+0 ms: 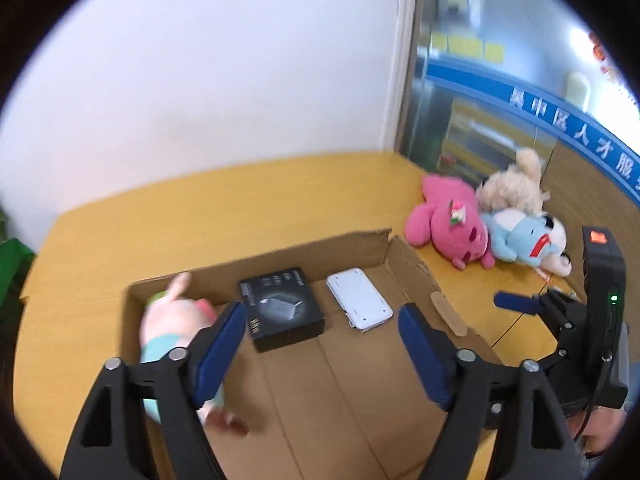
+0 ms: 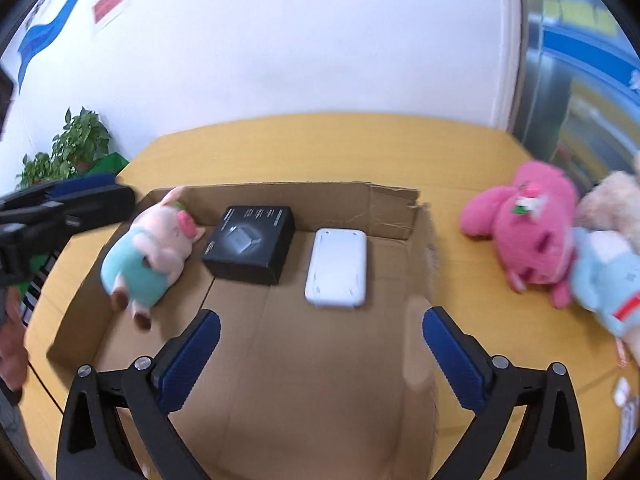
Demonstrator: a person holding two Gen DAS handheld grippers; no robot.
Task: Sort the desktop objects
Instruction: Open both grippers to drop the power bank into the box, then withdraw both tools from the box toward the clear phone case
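Note:
An open cardboard box (image 1: 416, 276) (image 2: 384, 208) lies on the yellow table. Inside it are a pink pig plush in a teal outfit (image 1: 172, 328) (image 2: 148, 252), a black carton (image 1: 280, 308) (image 2: 250, 242) and a white flat device (image 1: 359, 298) (image 2: 337, 266). My left gripper (image 1: 320, 336) is open and empty above the box, its left finger in front of the pig. My right gripper (image 2: 320, 344) is open and empty above the box floor. A pink plush (image 1: 448, 220) (image 2: 528, 224), a beige plush (image 1: 512, 184) (image 2: 612, 200) and a light blue plush (image 1: 524, 240) (image 2: 608, 280) lie on the table right of the box.
The yellow table (image 1: 200, 208) (image 2: 320, 144) meets a white wall behind. A green plant (image 2: 68, 144) stands at the far left. A glass partition with blue lettering (image 1: 560, 120) is at the right. The other gripper shows at each view's edge (image 1: 600, 300) (image 2: 60, 208).

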